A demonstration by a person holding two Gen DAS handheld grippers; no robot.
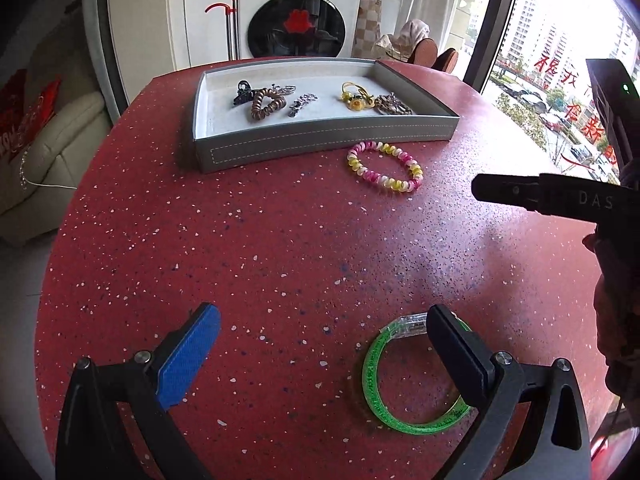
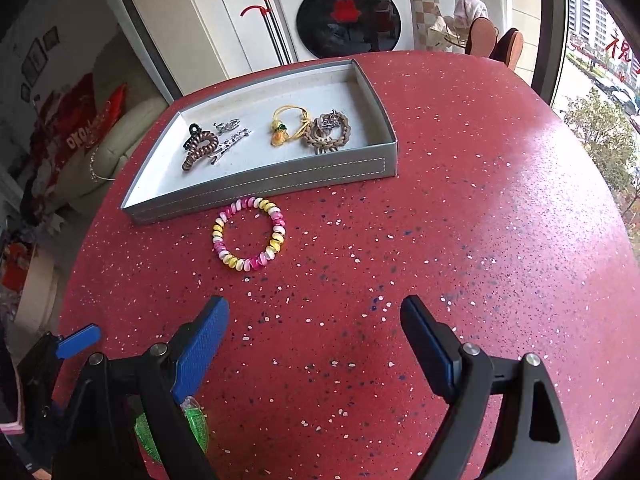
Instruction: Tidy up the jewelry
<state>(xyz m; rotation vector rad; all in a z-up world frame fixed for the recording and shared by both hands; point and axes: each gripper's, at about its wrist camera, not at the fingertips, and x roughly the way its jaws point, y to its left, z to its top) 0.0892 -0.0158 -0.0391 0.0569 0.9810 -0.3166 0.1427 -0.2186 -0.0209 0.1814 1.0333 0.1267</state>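
Left tool [image 1: 324, 336] spread, right tool [image 2: 316, 320] spread, over red speckled table [image 2: 460, 220]; washing machine [image 1: 296, 12] behind.

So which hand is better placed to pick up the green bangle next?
Left. The green bangle lies right under the open left gripper, one finger already over its rim. The right gripper is open over bare table.

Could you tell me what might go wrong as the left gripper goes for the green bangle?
The left gripper is open, and one finger sits over the green bangle, so closing may pinch only its thin rim and flick it across the smooth table. The right gripper, open nearby, could collide with it.
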